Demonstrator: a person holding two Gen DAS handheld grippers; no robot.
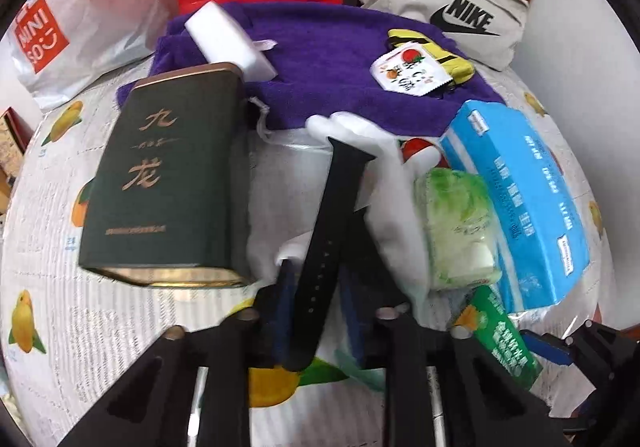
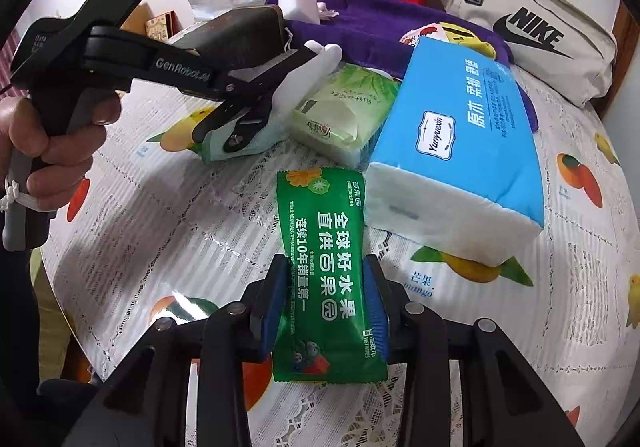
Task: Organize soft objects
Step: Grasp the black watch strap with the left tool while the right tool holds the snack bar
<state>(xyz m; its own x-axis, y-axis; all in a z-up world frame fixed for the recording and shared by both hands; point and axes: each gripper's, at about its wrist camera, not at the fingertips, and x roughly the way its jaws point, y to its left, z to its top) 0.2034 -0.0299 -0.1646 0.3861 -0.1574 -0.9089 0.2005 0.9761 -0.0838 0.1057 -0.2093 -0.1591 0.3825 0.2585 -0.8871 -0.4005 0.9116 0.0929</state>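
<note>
The right gripper (image 2: 326, 303) is pinching a green wet-wipes packet (image 2: 326, 271) between its blue pads, just short of the blue tissue pack (image 2: 460, 151) ahead-right.

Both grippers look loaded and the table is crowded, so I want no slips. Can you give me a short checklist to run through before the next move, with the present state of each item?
1. Right gripper has the green wet-wipes packet between its pads: ok.
2. Left gripper has the black strap between its fingers: ok, though whether the pads press on it firmly: cannot tell.
3. Strap's far end lies on the white soft item, so lifting may drag it: not ok.
4. Blue tissue pack sits close beside the packet: cannot tell if touching.
5. Dark green tin clear of the left gripper: ok.
</note>
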